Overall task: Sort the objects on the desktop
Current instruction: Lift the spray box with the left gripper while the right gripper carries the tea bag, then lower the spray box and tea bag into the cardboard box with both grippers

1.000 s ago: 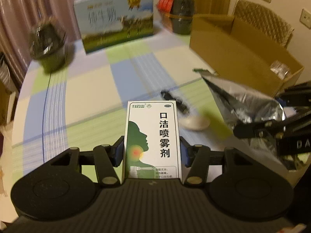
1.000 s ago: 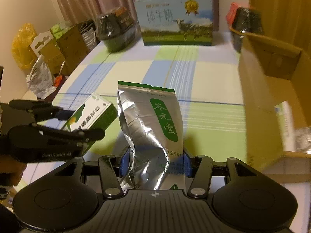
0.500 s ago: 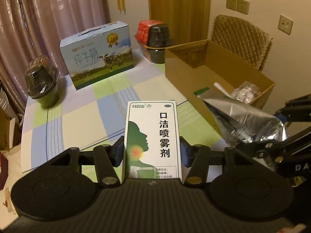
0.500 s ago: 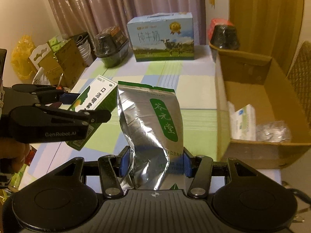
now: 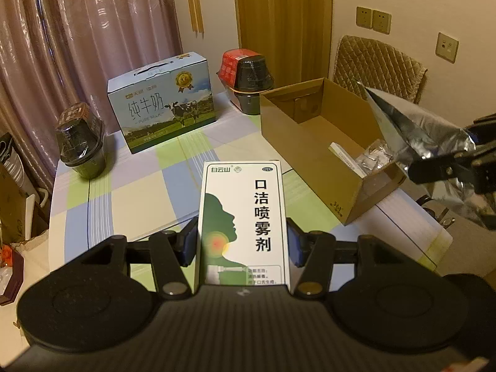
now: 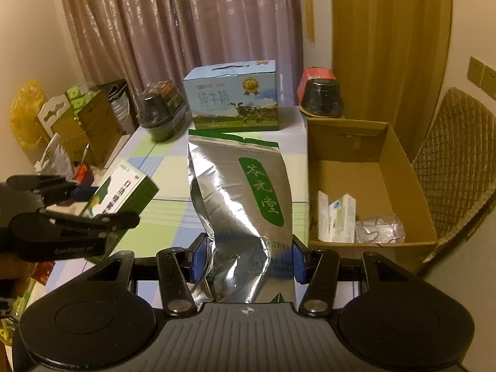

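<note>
Two grippers are held above a table (image 5: 136, 198) covered with a checked cloth of blue, green and cream. The left gripper (image 5: 241, 241) is clamped on a white and green spray box (image 5: 243, 223) printed with Chinese characters and a green head in profile; the box is held upright between the blue pads (image 5: 187, 241), clear of the tabletop. The right gripper (image 6: 246, 257) is clamped on a crinkled silver foil pouch (image 6: 238, 204) with a green label, gripped at its lower end so that its sealed top stands up. An open cardboard box (image 6: 369, 142) is seen at the right side of the table, and a white carton (image 6: 336, 217) and a clear plastic packet (image 6: 379, 229) are lying inside it. At the far edge of the table a blue milk carton (image 5: 161, 102) with a cow picture is standing between two dark wrapped pots (image 5: 82, 141). A quilted chair (image 5: 376, 65) is placed behind the cardboard box, against the wall.
</note>
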`<state>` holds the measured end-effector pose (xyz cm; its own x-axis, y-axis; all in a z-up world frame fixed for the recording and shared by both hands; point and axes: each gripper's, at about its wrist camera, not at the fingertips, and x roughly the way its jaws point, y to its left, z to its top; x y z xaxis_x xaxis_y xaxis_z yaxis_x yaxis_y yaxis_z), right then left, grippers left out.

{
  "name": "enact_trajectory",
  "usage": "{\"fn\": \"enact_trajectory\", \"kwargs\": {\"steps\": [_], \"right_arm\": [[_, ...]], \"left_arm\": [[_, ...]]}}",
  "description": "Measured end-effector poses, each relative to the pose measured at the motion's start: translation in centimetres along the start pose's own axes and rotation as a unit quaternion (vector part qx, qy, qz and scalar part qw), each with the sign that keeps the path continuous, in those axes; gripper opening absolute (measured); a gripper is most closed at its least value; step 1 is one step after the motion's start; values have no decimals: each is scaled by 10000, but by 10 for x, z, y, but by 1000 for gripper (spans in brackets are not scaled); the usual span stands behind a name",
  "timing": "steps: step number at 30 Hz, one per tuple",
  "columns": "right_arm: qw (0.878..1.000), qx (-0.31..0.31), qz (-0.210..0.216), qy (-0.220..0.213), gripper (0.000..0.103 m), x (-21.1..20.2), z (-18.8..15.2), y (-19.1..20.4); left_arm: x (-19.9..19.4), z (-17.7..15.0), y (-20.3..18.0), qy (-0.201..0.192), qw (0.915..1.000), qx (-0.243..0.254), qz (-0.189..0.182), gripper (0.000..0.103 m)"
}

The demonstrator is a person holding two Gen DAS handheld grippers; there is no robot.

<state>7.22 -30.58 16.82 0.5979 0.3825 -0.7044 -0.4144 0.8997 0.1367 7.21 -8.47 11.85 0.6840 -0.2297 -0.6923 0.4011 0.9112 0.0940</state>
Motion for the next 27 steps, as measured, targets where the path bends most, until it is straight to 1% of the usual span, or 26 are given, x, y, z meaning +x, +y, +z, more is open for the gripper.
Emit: {"fn": "enact_trajectory", "kwargs": {"steps": [7, 13, 20, 27], "right_arm": [[9999, 13, 43, -96, 50, -8, 0, -14], [9998, 81, 58, -171, 50, -11, 3, -33], [9997, 200, -6, -145, 50, -3, 7, -56], [9992, 361, -182, -59, 50, 5, 7, -82]], "left_arm": [[-9, 0, -15, -49, 9999, -133, -53, 50], [-7, 0, -23, -53, 9997, -231, -23, 50], [12, 4, -29, 27, 9994, -325, -83, 50], [33, 13, -42, 73, 9994, -264, -214, 50]]}}
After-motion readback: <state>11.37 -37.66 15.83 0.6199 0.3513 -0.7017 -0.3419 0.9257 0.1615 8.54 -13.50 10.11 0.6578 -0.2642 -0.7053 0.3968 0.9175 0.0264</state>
